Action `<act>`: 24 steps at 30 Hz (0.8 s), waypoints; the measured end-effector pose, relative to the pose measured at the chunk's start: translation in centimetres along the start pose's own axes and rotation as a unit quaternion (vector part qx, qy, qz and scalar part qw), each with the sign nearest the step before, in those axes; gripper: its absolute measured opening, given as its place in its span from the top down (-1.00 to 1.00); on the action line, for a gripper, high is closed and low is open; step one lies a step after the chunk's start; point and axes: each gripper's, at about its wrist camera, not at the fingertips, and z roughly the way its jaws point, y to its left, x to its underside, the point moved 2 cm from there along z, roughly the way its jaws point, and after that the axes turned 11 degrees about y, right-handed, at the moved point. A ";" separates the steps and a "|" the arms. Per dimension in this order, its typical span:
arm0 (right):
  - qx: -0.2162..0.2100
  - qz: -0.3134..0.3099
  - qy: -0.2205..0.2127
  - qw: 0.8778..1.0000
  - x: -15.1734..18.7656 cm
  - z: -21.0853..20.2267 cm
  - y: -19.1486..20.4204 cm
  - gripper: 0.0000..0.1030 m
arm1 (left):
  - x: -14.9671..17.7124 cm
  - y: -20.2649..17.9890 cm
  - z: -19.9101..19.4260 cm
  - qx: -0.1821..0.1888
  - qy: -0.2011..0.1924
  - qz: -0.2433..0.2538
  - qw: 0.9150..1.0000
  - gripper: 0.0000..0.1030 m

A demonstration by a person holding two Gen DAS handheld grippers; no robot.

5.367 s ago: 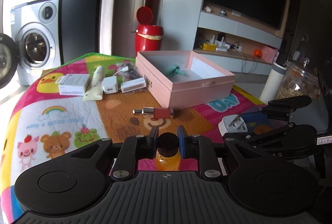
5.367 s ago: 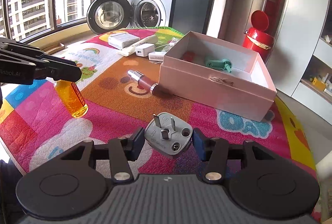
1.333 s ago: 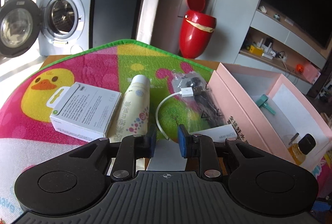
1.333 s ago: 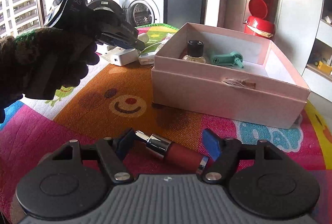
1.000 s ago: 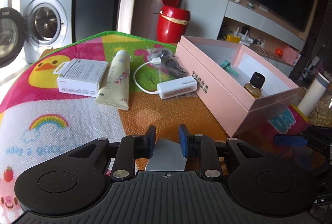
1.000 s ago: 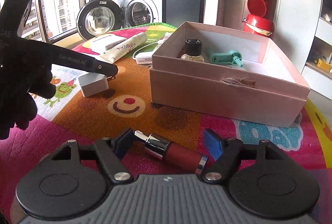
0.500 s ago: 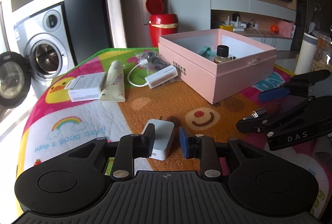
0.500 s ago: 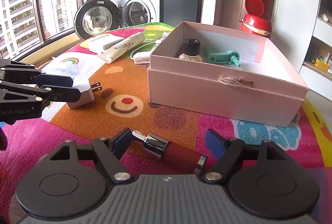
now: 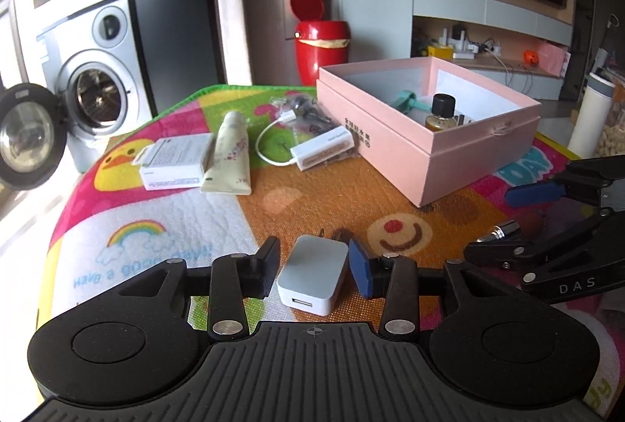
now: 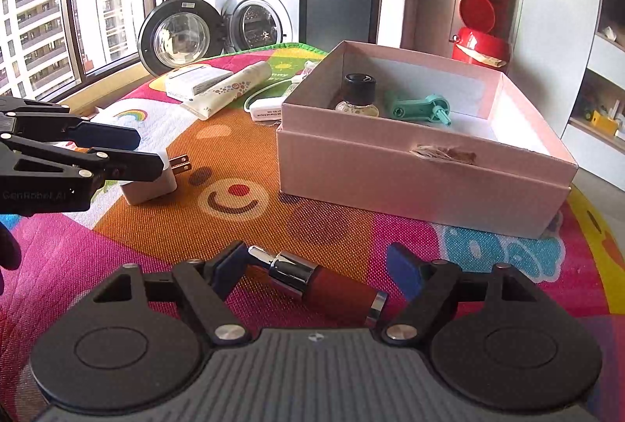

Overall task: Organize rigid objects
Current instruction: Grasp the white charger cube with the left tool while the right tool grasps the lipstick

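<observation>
My left gripper (image 9: 314,271) sits low over the play mat (image 9: 164,226), and the white USB charger (image 9: 313,279) lies flat on the mat directly between its pads. The jaws have just been opening: I see a gap on each side of the charger, so the pads are off it and nothing is gripped. The charger is a small rounded plastic block, USB port facing my camera; in the right wrist view its two metal prongs (image 10: 180,162) point toward the pink box (image 10: 425,179).

My right gripper (image 10: 317,267) stands wide apart, straddling the dark red lipstick tube (image 10: 328,289). The tube lies diagonally on the mat between the blue pads; whether the left pad touches its tip I cannot tell, and the right pad is apart from it. It is cylindrical, with a shiny metal collar and narrow metal tip at one end, and a matte red body.

The pink box is rigid cardboard, open-topped, pale inside, with a scuffed tear on its near wall. Inside it stand a small glass bottle (image 10: 358,95) with a black cap and amber liquid, and beside that a teal plastic part (image 10: 420,108).

Beyond the left gripper, on the woven, brightly printed mat: a cream squeeze tube (image 9: 230,154), a flat white carton (image 9: 175,166) just beside it, and a white adapter (image 9: 324,150) with a looped cable near the box.
</observation>
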 end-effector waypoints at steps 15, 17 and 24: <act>0.033 -0.140 -0.028 0.989 0.5 -1.1 2.9 -0.08 | 0.3 0.3 2.1 0.006 0.021 -0.051 0.998 0.15; 0.043 -0.177 -0.020 0.983 0.5 -1.1 3.6 0.11 | 0.7 0.1 1.9 0.002 0.007 -0.050 0.999 0.15; 0.049 -0.213 0.012 0.976 -0.3 -1.1 3.8 0.53 | 1.5 -0.5 1.2 -0.005 -0.009 -0.035 0.999 0.27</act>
